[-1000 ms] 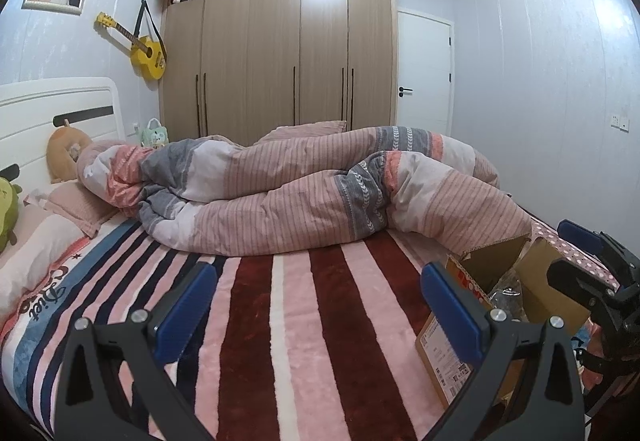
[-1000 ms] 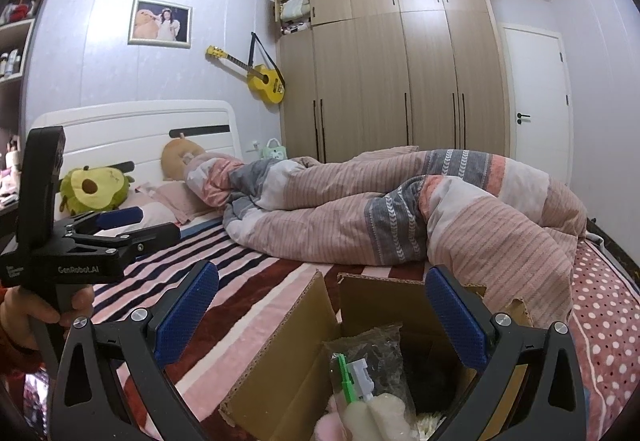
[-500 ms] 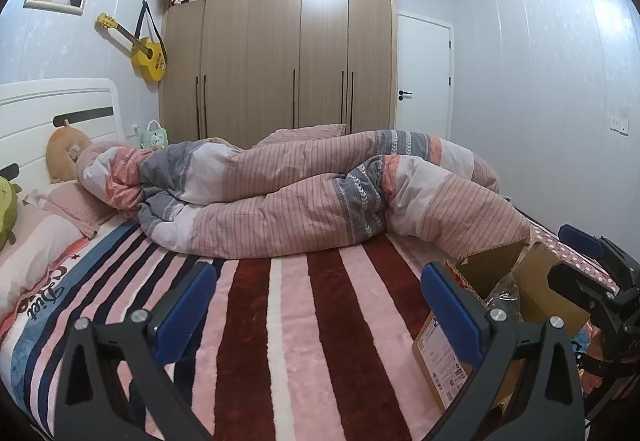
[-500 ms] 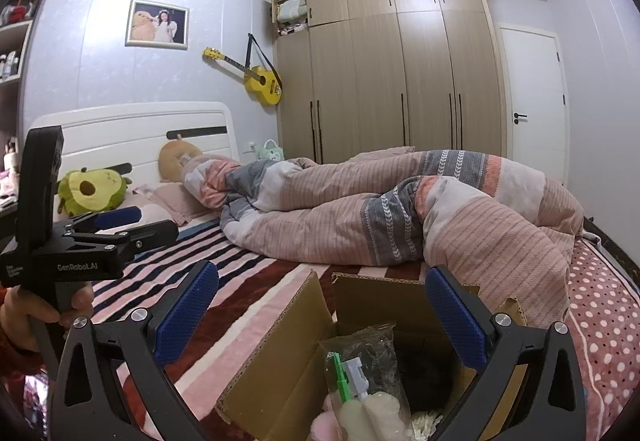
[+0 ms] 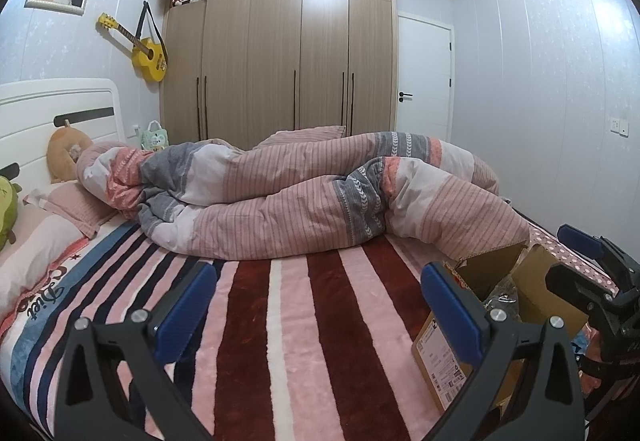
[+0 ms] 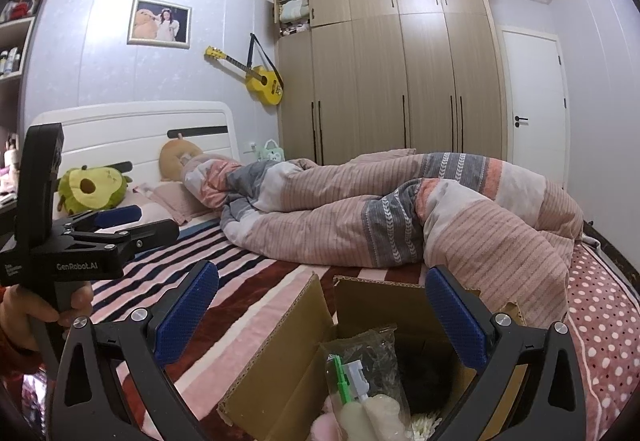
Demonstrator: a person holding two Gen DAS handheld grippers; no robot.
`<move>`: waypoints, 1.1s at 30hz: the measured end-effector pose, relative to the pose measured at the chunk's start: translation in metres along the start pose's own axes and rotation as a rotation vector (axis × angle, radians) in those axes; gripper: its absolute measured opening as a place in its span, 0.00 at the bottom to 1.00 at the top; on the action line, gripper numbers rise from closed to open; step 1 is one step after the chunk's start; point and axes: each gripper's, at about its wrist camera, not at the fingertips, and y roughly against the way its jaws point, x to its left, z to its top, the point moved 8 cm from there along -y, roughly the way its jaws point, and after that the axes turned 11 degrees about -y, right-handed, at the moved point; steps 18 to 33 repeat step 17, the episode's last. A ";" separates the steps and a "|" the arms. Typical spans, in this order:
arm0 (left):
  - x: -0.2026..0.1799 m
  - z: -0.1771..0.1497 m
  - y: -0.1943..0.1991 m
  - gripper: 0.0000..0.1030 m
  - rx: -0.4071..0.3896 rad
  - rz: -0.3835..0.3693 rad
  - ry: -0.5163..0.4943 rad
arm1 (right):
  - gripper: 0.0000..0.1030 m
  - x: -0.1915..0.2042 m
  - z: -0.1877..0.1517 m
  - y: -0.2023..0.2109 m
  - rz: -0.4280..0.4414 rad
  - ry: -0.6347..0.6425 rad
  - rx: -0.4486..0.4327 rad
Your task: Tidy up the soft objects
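An open cardboard box stands on the striped bed blanket at the near right; it also shows in the left wrist view. Inside it lie a clear plastic bag, a green and white item and pale soft toys. My right gripper is open and empty just above the box. My left gripper is open and empty over the blanket, left of the box. An avocado plush and a tan plush sit by the headboard.
A rumpled pink and grey duvet lies across the far half of the bed. Pink pillows are at the head. A polka-dot cover is at the right edge. A wardrobe and door stand behind.
Both grippers have shifted slightly; the view has drifted a little. Both stay open and empty.
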 end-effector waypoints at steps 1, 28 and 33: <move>-0.001 0.000 0.000 0.99 0.000 -0.001 0.001 | 1.00 -0.001 0.000 0.000 0.000 0.001 0.000; 0.002 0.001 0.001 0.99 0.002 0.024 0.025 | 1.00 -0.004 0.002 -0.009 0.025 0.015 0.012; 0.002 0.001 0.001 0.99 0.002 0.024 0.025 | 1.00 -0.004 0.002 -0.009 0.025 0.015 0.012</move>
